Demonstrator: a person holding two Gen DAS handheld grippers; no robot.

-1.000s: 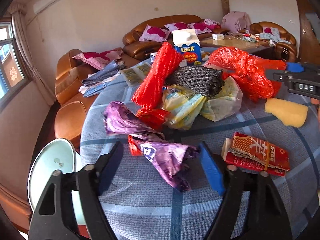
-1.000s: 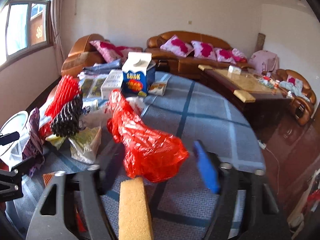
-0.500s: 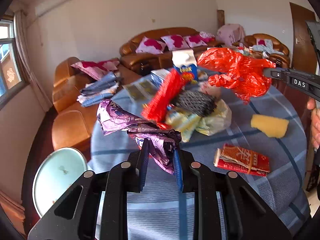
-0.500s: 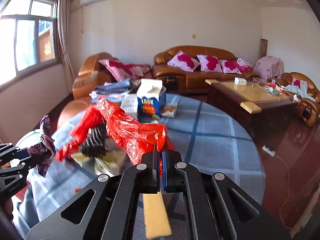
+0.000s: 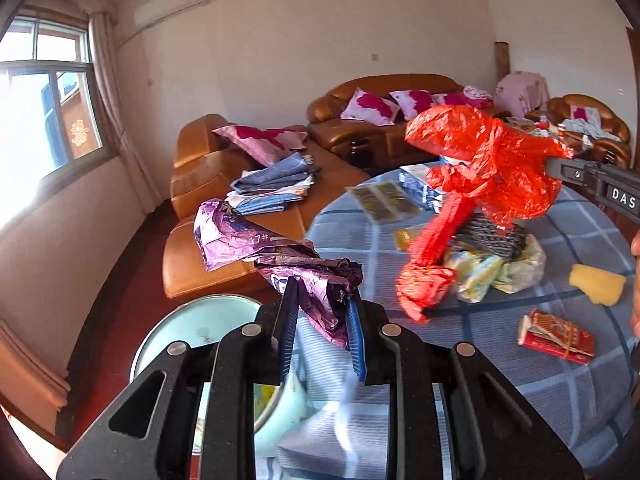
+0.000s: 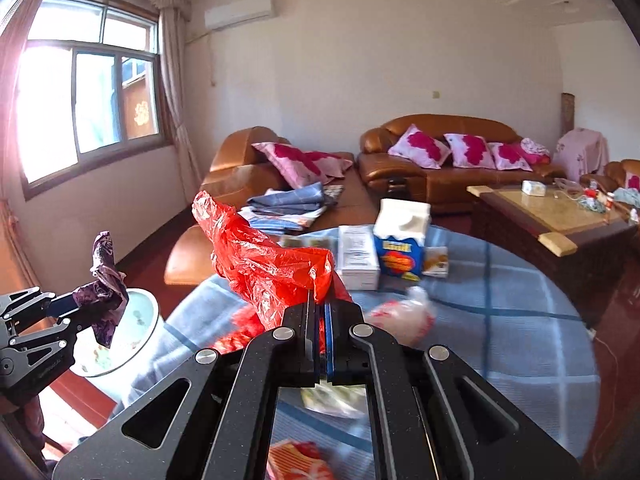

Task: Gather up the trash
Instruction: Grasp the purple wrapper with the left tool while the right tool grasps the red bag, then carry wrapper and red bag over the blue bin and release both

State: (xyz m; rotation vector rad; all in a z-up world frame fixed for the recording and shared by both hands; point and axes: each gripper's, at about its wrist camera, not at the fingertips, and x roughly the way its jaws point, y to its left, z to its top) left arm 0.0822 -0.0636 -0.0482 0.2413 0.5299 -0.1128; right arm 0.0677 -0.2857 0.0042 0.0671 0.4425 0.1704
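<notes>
Left wrist view: purple wrapper (image 5: 280, 256) clamped in left gripper (image 5: 322, 320); yellow sponge (image 5: 596, 288) seen only here. Right wrist view: red plastic bag (image 6: 264, 264) pinched by right gripper (image 6: 320, 316); milk carton (image 6: 400, 240) visible.

**Black linkage tools with blue pads**

The left tool (image 5: 322, 320) is matt black with a speckled finish. Its flat arms have triangular cut-outs and pivot on round silver screws. The finger pads (image 5: 356, 336) are blue and ribbed. The right tool (image 6: 320, 334) has the same build, with thin blue pads (image 6: 329, 340). Seen from the side, its black body carries white letters "DAS".
</notes>
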